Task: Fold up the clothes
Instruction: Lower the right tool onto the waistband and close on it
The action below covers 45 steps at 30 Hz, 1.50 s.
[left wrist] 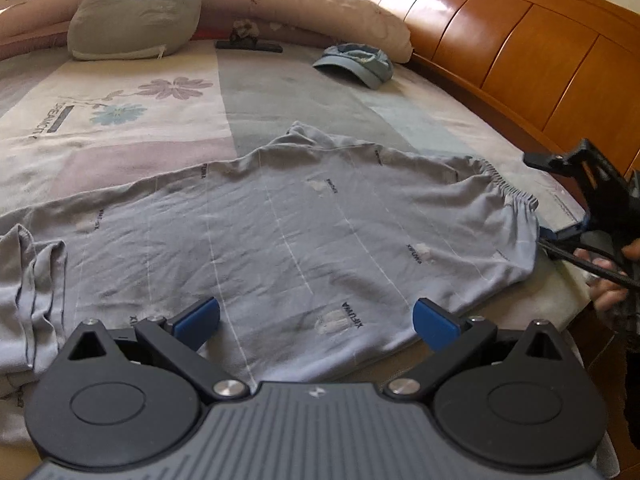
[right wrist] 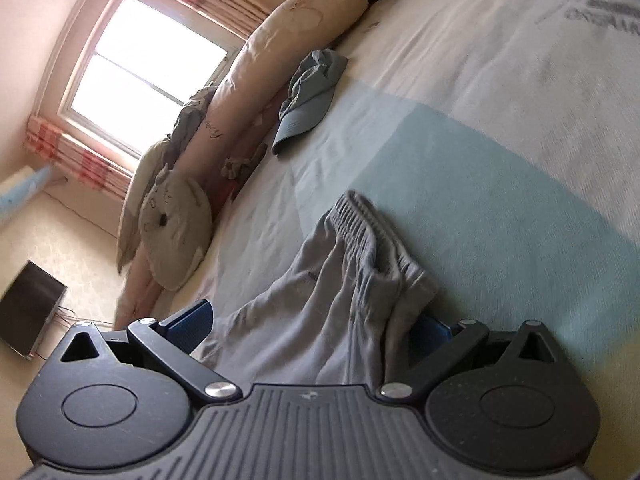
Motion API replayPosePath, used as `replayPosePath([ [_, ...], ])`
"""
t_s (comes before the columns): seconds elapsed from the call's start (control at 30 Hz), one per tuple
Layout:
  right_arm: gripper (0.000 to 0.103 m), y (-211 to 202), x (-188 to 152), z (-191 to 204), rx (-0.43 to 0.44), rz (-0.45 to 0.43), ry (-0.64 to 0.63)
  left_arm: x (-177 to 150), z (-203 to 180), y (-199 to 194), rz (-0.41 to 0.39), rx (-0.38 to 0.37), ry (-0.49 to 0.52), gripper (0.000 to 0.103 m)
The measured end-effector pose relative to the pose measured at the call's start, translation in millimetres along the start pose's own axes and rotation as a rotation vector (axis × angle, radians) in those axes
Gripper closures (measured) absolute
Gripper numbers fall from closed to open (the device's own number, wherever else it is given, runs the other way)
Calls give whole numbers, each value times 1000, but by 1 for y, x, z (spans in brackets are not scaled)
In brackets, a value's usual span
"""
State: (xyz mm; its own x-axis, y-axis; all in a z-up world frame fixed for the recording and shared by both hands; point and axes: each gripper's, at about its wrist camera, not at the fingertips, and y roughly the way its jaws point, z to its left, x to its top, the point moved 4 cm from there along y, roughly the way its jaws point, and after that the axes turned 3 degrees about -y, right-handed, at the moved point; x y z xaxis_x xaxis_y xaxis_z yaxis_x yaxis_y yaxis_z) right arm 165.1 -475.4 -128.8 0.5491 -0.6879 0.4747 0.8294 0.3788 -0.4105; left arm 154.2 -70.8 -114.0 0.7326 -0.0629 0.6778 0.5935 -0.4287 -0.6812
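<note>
Grey-blue trousers (left wrist: 304,232) with thin white stripes lie spread flat on the bed sheet (left wrist: 120,120), elastic waistband (left wrist: 508,190) to the right. My left gripper (left wrist: 316,320) hovers open over the trousers' near edge, with nothing between its blue pads. At the right edge of the left wrist view, my right gripper (left wrist: 568,232) sits at the waistband corner, held by a hand (left wrist: 604,284). In the right wrist view the right gripper (right wrist: 312,324) stands open, its fingers wide apart, and the bunched waistband (right wrist: 372,232) lies between them. The cloth partly hides its right pad.
A blue cap (left wrist: 356,64) lies beyond the trousers near a rolled quilt (left wrist: 320,4) and a cat-face pillow (left wrist: 136,12). The wooden headboard (left wrist: 500,40) runs along the right. More grey cloth (left wrist: 32,280) is bunched at the left. A window (right wrist: 148,68) shows beyond the bed.
</note>
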Motion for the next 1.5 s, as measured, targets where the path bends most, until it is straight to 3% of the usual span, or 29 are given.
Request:
replayPosePath([
  [0.23,0,4,-3,1,54,14,-12,2,0,2,1,-1,-9,1],
  [0.37,0,16,9,-3,100,-33,-4,1,2,0,0,-8,-20,1],
  [0.47,0,17,9,1,82,14,17,2,3,-1,2,-15,-26,1],
  [0.63,0,19,-2,9,98,53,-66,3,4,0,1,-15,-36,1],
  [0.83,0,24,7,5,120,-20,-21,3,5,0,-5,-21,-48,1],
  [1.07,0,27,4,9,81,-47,-57,3,5,1,-4,-15,-47,1],
  [1.33,0,36,-3,17,-4,13,-157,4,6,0,-3,-19,-53,1],
  [1.4,2,32,0,11,10,-16,-102,4,8,-1,-3,-25,-57,1],
  [1.5,25,29,0,3,-3,-21,-86,4,10,-3,-5,-33,-73,1],
])
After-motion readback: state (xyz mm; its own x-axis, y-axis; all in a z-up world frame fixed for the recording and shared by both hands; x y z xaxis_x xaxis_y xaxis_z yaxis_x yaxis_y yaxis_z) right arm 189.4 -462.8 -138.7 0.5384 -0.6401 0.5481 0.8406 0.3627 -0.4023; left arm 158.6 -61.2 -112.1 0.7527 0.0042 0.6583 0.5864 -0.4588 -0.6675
